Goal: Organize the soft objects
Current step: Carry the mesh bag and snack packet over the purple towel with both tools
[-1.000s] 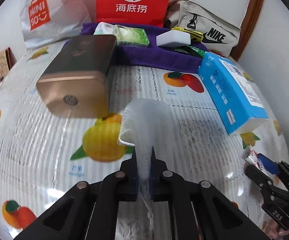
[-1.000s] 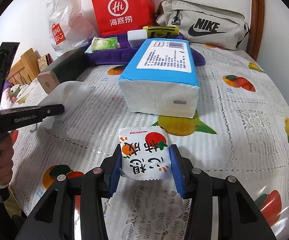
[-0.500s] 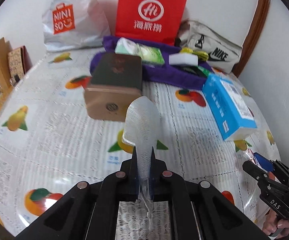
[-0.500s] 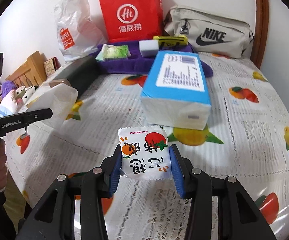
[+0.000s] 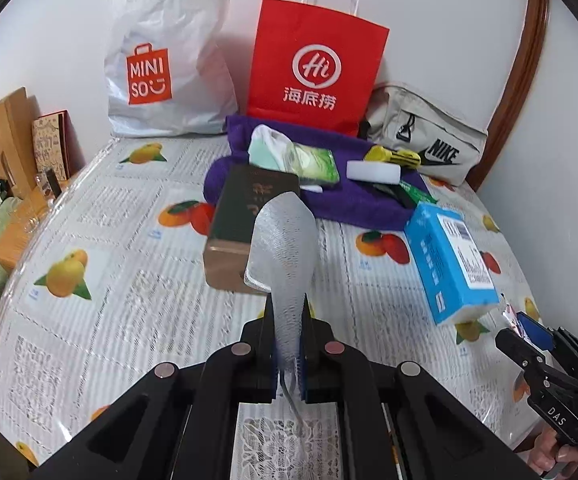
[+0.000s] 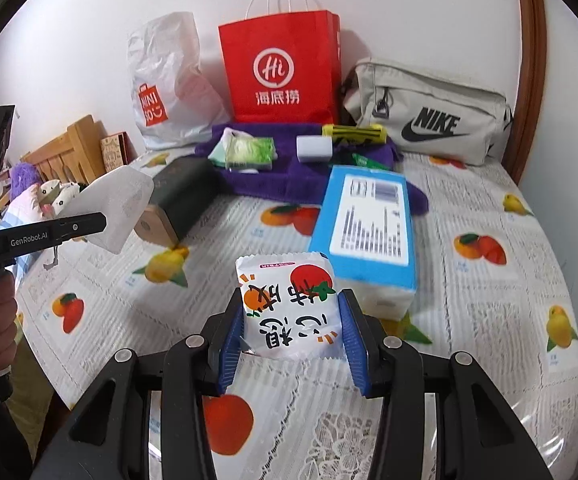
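My left gripper (image 5: 287,312) is shut on a thin translucent white mesh pouch (image 5: 283,248) that stands up from its jaws above the table. The same pouch (image 6: 115,204) shows at the left of the right wrist view, clamped in the left gripper (image 6: 103,222). My right gripper (image 6: 291,320) is shut on a small white tissue pack (image 6: 289,308) printed with oranges, held in the air over the fruit-print tablecloth (image 6: 489,320). At the lower right edge of the left wrist view, the right gripper (image 5: 523,330) is partly in sight with the pack barely visible.
A blue tissue box (image 6: 365,232), a dark box with a gold end (image 5: 249,220) and a purple towel (image 5: 349,200) carrying green wipes (image 5: 313,162) and a white block (image 5: 373,170) lie ahead. A red paper bag (image 5: 313,68), white plastic bag (image 5: 161,68) and beige pouch (image 6: 429,120) line the wall.
Both grippers have risen with their loads, so the table objects look smaller and farther. The mesh pouch and the tissue pack stay clamped as before.
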Demonstrator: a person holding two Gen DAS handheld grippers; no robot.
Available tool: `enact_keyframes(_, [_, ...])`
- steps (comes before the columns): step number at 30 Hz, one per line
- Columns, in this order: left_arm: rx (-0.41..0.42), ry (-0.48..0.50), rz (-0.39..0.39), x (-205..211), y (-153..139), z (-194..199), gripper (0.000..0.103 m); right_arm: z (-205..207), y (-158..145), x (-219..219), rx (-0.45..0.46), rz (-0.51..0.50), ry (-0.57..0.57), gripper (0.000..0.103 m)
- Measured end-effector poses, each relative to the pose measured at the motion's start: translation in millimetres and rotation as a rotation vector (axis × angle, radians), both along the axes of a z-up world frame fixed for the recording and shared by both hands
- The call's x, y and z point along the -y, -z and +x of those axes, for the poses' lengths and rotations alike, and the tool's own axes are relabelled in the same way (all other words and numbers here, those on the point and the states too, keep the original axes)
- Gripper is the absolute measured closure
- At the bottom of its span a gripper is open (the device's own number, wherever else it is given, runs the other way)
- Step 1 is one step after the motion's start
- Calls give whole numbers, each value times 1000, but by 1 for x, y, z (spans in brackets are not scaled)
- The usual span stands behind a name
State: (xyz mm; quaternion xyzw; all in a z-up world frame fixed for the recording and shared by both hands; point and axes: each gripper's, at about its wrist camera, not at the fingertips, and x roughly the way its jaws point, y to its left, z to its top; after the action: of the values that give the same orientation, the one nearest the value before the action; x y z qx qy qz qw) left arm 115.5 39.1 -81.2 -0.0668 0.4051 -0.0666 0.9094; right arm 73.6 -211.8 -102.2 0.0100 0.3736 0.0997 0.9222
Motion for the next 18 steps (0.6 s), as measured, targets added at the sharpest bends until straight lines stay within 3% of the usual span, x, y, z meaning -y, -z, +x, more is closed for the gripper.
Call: enact_keyframes(18, [43, -8, -15, -1, -39, 35, 96, 40, -39, -1, 45, -9, -22, 58])
